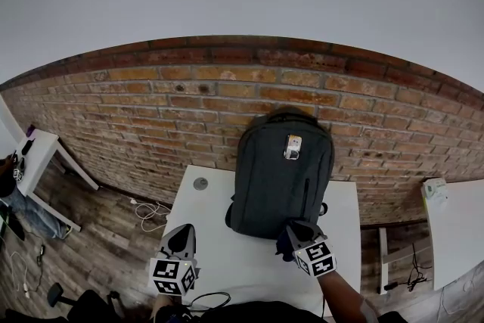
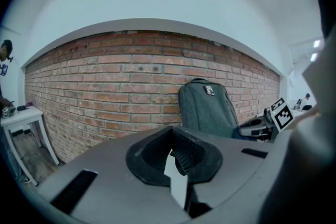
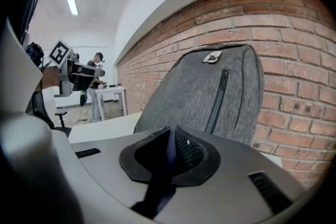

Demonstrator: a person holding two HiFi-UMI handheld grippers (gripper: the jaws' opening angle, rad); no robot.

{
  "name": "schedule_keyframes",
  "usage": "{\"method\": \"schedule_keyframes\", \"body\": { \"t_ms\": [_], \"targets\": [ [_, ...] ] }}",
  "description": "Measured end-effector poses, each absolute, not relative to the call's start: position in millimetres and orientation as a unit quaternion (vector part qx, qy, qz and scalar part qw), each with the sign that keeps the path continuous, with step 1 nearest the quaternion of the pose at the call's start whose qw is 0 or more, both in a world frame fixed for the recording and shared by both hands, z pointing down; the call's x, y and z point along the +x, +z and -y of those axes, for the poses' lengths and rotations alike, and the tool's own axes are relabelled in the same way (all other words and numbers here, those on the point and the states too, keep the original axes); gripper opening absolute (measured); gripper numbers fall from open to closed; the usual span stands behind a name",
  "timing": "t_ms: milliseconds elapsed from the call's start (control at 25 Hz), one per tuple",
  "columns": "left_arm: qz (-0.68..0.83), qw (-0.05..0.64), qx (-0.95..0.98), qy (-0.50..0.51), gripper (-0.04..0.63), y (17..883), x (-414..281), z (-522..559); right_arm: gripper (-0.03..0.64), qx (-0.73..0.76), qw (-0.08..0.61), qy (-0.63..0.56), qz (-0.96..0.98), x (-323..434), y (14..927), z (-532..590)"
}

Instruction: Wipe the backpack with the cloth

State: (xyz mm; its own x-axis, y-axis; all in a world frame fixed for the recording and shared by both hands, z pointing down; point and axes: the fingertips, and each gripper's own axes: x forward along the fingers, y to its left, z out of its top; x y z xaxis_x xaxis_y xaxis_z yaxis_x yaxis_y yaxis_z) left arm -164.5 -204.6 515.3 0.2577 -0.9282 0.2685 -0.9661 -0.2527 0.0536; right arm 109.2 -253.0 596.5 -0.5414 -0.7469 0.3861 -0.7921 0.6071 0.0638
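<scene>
A dark grey backpack (image 1: pixel 280 178) (image 2: pixel 207 107) (image 3: pixel 210 92) stands upright on the white table (image 1: pixel 227 253), leaning on the brick wall. My right gripper (image 1: pixel 293 233) (image 3: pixel 172 136) is at the backpack's lower front, shut on a dark blue cloth (image 1: pixel 284 243) (image 3: pixel 164 168) that hangs between its jaws. The cloth is close to the bag's base; I cannot tell if it touches. My left gripper (image 1: pixel 182 236) (image 2: pixel 172 139) hovers over the table to the left of the bag, jaws together and holding nothing.
A round grey cap (image 1: pixel 200 183) sits in the table's far left corner. A second white table (image 1: pixel 38 147) stands at the left, another (image 1: pixel 454 223) at the right. Cables (image 1: pixel 151 212) lie on the wooden floor. A person (image 3: pixel 97 86) stands far off.
</scene>
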Motion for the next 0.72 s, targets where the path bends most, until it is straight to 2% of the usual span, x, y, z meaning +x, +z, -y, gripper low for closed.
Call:
{"method": "schedule_keyframes", "body": {
  "t_ms": [360,720],
  "targets": [
    [0.600,0.105,0.788,0.091,-0.003,517.2,-164.7,205.4,0.029,0.474,0.149,-0.009,0.868,118.5,514.3,306.7],
    [0.606,0.104,0.783,0.095,-0.003,516.6,-172.0,203.1,0.031,0.501,0.148,-0.065,0.850,144.5,434.5,387.4]
  ]
}}
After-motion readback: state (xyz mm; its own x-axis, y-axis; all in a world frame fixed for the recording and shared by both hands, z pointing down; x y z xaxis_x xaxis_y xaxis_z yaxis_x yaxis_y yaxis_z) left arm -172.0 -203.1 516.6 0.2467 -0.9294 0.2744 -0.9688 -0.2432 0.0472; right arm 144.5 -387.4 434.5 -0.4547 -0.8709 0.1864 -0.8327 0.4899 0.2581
